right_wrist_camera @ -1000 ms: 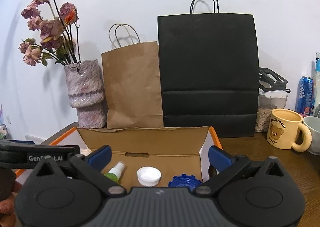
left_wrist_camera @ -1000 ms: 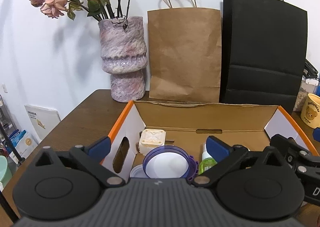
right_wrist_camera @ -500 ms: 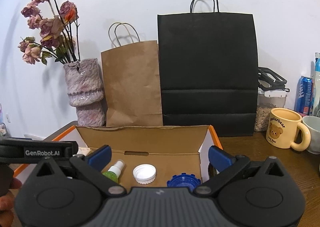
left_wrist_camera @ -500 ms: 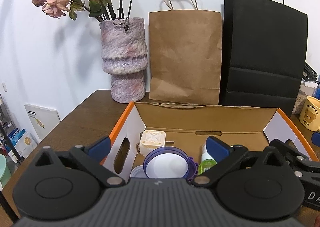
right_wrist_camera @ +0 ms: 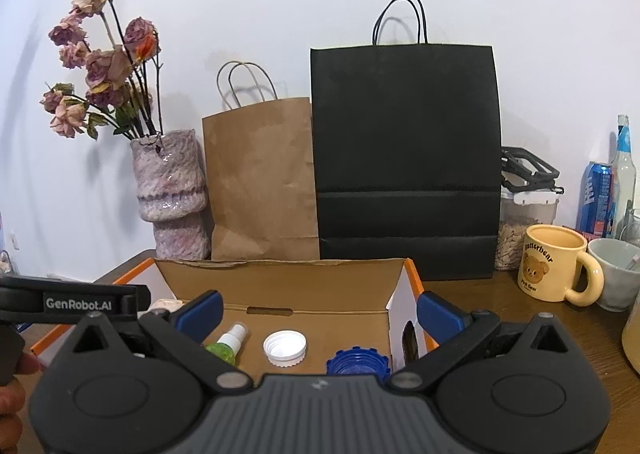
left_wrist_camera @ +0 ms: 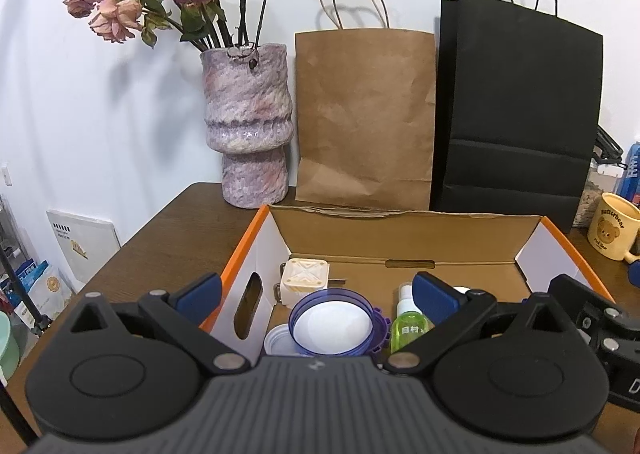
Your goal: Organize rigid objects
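Cardboard box [left_wrist_camera: 400, 238] sits open right ahead of both tools, collecting the small stuff. Left gripper [left_wrist_camera: 316, 294] and right gripper [right_wrist_camera: 320, 310] hang above it, spread wide and empty. Below them: purple lid [left_wrist_camera: 332, 322], green spray bottle [right_wrist_camera: 226, 344], white cap [right_wrist_camera: 285, 348].

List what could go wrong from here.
1. The left claw spans the box wall; lowering it could snag the rim.
2. The purple lid leans on a white cap, so gripping it may make it slip.
3. The right claw also straddles a wall.
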A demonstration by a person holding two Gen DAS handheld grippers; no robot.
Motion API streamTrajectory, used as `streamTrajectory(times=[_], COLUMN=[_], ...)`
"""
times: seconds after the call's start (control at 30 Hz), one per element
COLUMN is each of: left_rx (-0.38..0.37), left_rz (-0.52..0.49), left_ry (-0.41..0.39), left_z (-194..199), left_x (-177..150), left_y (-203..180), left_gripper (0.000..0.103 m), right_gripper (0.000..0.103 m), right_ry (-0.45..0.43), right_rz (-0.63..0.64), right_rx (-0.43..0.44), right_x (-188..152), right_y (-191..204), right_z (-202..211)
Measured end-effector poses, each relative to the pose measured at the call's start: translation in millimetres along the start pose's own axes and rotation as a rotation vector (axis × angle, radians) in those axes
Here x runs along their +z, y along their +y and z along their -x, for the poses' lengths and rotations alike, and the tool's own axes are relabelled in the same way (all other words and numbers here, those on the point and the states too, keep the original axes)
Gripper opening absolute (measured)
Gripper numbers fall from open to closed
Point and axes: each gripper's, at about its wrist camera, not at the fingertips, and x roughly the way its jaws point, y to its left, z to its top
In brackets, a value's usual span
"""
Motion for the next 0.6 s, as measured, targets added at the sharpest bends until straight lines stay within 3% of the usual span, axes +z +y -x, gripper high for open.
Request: streamTrajectory(times=[0.6], left_rx=[-0.013], left_rz=[-0.026], left_ry=[-0.047], left_z=[57], left_x=[-12], left_y=[10], left_gripper=[0.103], right_gripper=[0.103], right_ry=[-0.046], right_rz=[0.003], right_rx=[0.008], right_x=[-2], right_y=[6], right_z=[57])
